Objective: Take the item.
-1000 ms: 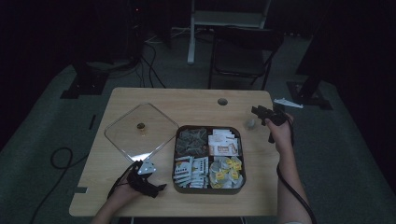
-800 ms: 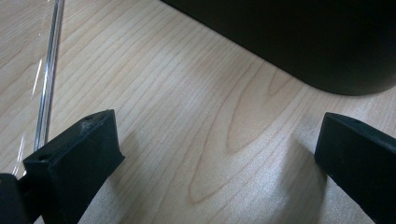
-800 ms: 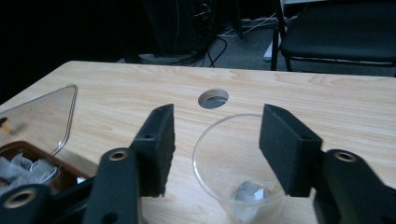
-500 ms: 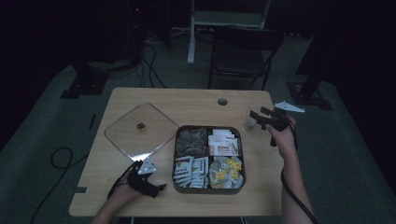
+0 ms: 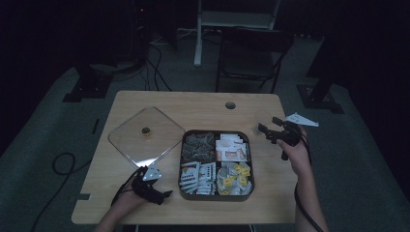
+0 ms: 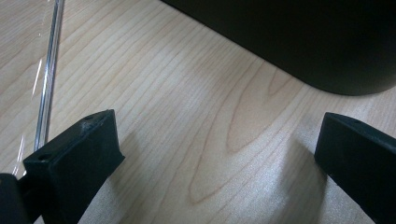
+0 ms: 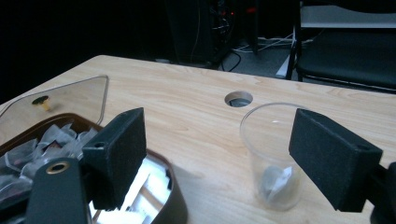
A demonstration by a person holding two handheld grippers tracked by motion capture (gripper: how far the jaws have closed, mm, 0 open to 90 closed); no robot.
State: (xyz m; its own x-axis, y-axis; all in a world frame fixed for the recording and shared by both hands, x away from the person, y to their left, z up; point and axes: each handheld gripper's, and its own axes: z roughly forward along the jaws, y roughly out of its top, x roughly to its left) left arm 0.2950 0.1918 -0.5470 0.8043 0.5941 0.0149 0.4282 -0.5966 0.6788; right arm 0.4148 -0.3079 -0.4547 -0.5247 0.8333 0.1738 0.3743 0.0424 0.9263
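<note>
A clear plastic cup [image 7: 275,154] stands on the wooden table [image 5: 203,106] right of the tray, with a small grey tea bag [image 7: 275,184] at its bottom. My right gripper [image 7: 219,149] is just behind the cup; its jaws have just been opening, stand wide and do not touch the cup. In the high view the right gripper [image 5: 269,126] hovers near the table's right edge. The dark four-part tray [image 5: 215,132] holds tea bags and sachets. My left gripper [image 5: 164,193] lies open on the table at the front left, nothing between its jaws [image 6: 215,158].
A clear square lid [image 5: 145,135] with a small knob lies left of the tray; its edge [image 6: 46,93] runs beside my left jaw. A round cable hole [image 5: 230,105] is at the table's back. A dark chair [image 5: 251,53] stands behind the table.
The right hand has drawn back a little toward the near right of the table, and its jaws stand wider apart than before. The left hand has stayed in place.
</note>
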